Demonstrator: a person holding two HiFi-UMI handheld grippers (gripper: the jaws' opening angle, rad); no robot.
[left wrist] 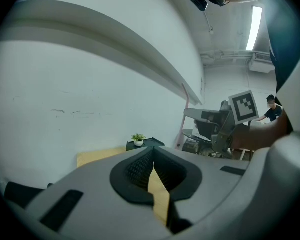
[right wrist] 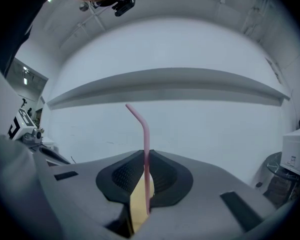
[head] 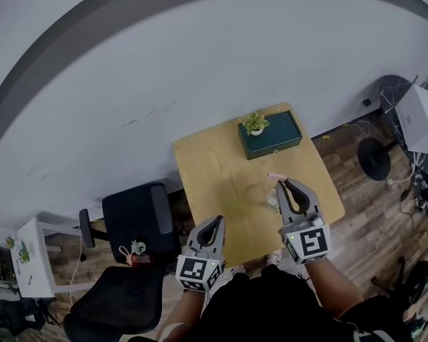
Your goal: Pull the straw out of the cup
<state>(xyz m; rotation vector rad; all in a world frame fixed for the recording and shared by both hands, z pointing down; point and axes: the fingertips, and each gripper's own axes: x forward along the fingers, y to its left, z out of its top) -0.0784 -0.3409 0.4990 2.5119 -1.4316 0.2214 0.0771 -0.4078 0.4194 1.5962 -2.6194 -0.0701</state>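
My right gripper (head: 284,184) is shut on a thin pink straw (right wrist: 146,144), which stands upright between the jaws with its bent top leaning left. In the head view the straw's pink tip (head: 274,176) pokes out past the fingertips over the wooden table (head: 214,173). A pale, see-through cup (head: 272,200) shows faintly on the table just left of the right jaws. My left gripper (head: 219,221) hangs over the table's near edge, shut with nothing in it. From the left gripper view (left wrist: 152,151) the right gripper (left wrist: 222,129) and the straw (left wrist: 183,116) appear at the right.
A dark green box (head: 274,135) with a small potted plant (head: 255,124) sits at the table's far edge against the white wall. A black chair (head: 132,223) stands to the table's left. A fan (head: 376,159) and a white unit (head: 422,118) stand at the right.
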